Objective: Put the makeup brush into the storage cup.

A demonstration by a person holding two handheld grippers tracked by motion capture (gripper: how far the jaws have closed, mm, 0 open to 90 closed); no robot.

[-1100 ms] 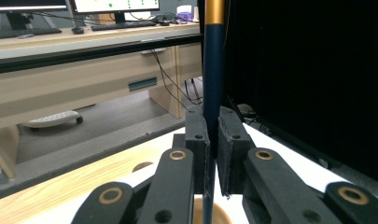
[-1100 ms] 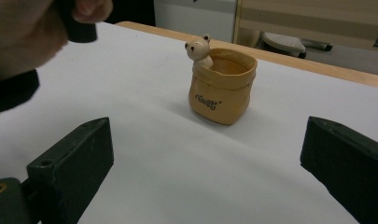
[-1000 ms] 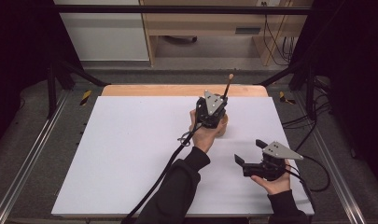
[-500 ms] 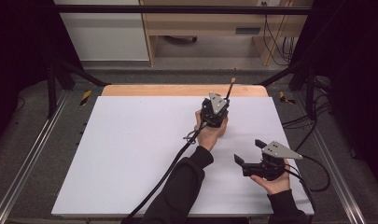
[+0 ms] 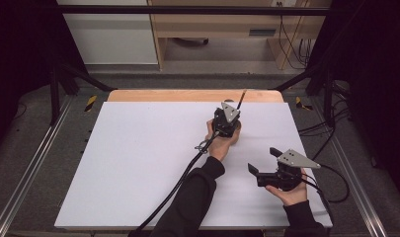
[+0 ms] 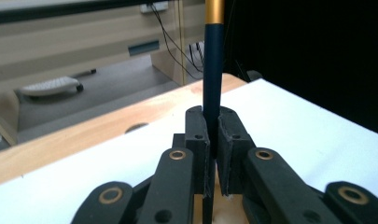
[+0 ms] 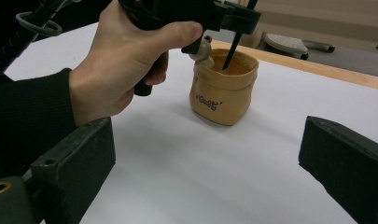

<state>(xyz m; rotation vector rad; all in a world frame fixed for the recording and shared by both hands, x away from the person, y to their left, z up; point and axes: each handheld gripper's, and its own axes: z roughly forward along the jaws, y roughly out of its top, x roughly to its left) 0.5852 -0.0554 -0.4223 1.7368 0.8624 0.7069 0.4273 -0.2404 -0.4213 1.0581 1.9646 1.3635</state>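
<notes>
My left gripper [image 5: 230, 123] [image 6: 213, 128] is shut on a dark pen [image 6: 212, 79] with a gold band near its top. In the right gripper view the pen's [image 7: 234, 44] lower tip hangs inside the mouth of a small tan pouch [image 7: 224, 88] that stands upright on the white board. From above, the pouch [image 5: 235, 136] sits mostly hidden under the left hand, and the pen [image 5: 241, 98] sticks up and away past the gripper. My right gripper [image 5: 264, 160] [image 7: 205, 172] rests near the board's front right with its jaws wide apart and nothing between them.
The white board [image 5: 138, 163] covers a wooden table [image 5: 163, 95] whose bare edge shows at the back. A black cable [image 5: 187, 173] trails from the left gripper toward the front edge. Metal rails [image 5: 29, 173] run along both sides.
The left gripper has come down toward me with the pen, lowering its tip into the pouch. The right gripper has kept still.
</notes>
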